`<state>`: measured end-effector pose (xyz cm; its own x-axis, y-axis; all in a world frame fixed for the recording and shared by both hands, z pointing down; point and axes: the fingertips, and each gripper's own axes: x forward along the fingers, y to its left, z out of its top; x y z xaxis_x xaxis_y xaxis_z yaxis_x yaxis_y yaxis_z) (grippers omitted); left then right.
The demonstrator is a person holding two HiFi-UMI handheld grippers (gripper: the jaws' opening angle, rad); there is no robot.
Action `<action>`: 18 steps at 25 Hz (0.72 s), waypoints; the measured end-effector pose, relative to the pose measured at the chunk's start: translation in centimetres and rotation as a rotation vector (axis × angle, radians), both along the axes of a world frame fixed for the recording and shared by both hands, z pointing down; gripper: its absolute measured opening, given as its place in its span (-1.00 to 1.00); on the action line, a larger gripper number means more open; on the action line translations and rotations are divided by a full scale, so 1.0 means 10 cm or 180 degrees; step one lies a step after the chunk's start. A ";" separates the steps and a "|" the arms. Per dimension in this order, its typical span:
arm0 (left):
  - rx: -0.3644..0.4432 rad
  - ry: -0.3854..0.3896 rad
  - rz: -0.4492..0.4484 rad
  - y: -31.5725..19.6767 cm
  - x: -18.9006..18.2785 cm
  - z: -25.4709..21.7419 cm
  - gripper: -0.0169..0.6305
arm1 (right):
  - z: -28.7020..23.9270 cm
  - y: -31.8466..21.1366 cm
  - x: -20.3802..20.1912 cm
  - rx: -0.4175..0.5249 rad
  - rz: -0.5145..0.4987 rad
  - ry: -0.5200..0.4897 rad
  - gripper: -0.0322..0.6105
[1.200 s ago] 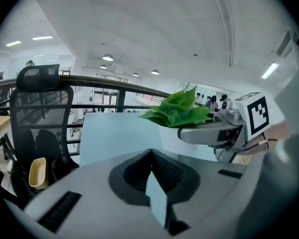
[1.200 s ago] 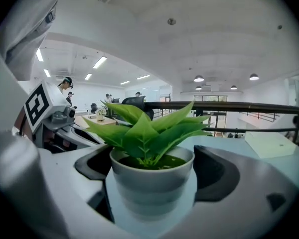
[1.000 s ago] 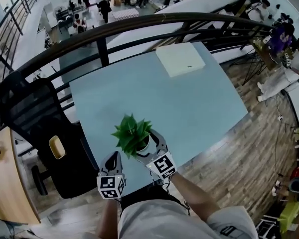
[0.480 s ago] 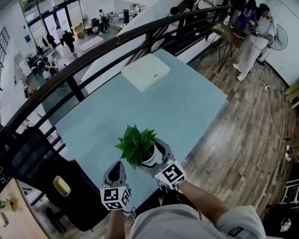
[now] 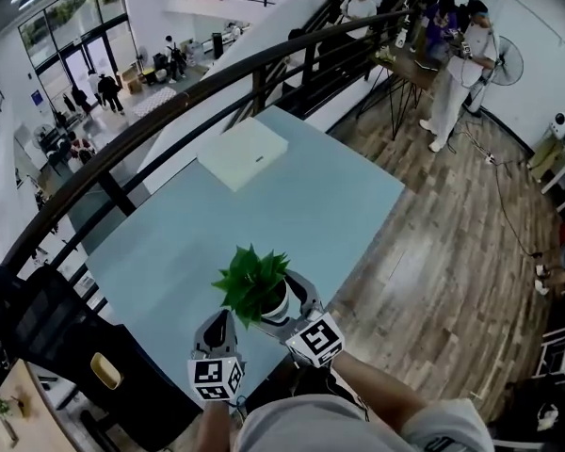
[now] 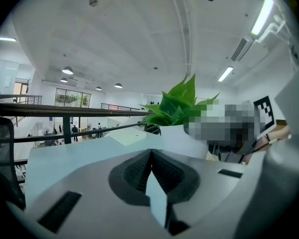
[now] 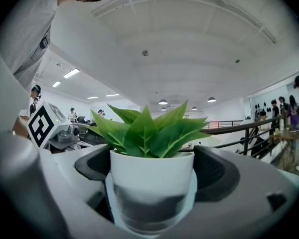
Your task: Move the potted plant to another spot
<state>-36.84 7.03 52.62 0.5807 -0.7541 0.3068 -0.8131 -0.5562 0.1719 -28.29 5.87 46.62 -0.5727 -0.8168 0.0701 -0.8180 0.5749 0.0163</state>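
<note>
Pot of the potted plant (image 5: 253,284) largely hidden beneath its leaves.

Readable text, brands, numbers: none showing. Square black-and-white markers are showing on the cubes of the left gripper (image 5: 217,326) and right gripper (image 5: 284,301).

The matt grey plastic jaws of my right claw (image 7: 152,180) carry dark ribbed pads (image 7: 213,172). The potted plant (image 7: 150,169) has a smooth, glossy white pot and waxy leaves. The table (image 5: 334,205) is smooth, matt, pale blue. The floor (image 5: 443,271) is wood planking.
</note>
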 end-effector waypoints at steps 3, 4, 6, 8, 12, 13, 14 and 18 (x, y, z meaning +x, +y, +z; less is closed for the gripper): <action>0.0026 0.0000 0.0049 0.00 0.29 -0.02 -0.91 | -0.08 0.05 0.27 0.0036 0.0018 0.0023 0.68; 0.0038 -0.0004 0.0080 -0.02 0.41 -0.03 -0.91 | -0.11 0.06 0.38 0.0046 0.0010 0.0065 0.68; 0.0066 -0.0018 0.0158 -0.04 0.69 -0.06 -0.91 | -0.15 0.05 0.65 0.0082 0.0058 0.0074 0.68; 0.0089 -0.0028 0.0233 -0.05 0.99 -0.10 -0.91 | -0.17 0.05 0.96 0.0110 0.0158 -0.0012 0.68; 0.0129 -0.0070 0.0405 0.00 1.57 -0.16 -0.91 | -0.21 0.10 1.56 0.0170 0.0311 -0.0031 0.68; 0.0132 -0.0083 0.0444 0.01 1.72 -0.15 -0.91 | -0.21 0.12 1.71 0.0176 0.0351 -0.0030 0.68; 0.0131 -0.0093 0.0476 0.03 1.86 -0.13 -0.91 | -0.18 0.13 1.86 0.0176 0.0398 -0.0036 0.68; 0.0132 -0.0117 0.0548 0.05 2.44 -0.05 -0.91 | -0.05 0.17 2.42 0.0161 0.0475 -0.0046 0.68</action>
